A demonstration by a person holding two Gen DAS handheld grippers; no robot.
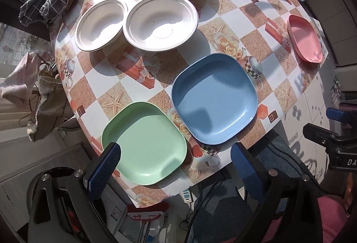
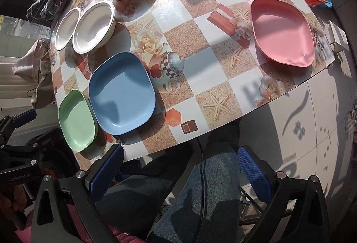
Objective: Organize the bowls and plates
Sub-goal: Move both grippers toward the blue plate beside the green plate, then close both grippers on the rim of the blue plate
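- Green plate (image 1: 145, 142) sits at the desk's (image 1: 225, 20) near-left edge; blue plate (image 1: 214, 98) just right of it; pink plate (image 2: 283, 31) well apart at the right edge, open desk between.
- Three plates, three white bowls (image 1: 160, 22), all empty; two bowls touch, the third sits farther back.
- Left gripper (image 1: 176, 167) spread wide, holding nothing, over the green plate's near edge.
- Right gripper (image 2: 180, 172) likewise spread and empty, off the near edge.

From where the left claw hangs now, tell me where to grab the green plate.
Take the green plate by its raised near rim, coming in low from the table edge on the person's side. It lies flat and shallow, so only the rim gives a pinch: one finger over, one under where it overhangs. The left claw is open and already straddles that edge.
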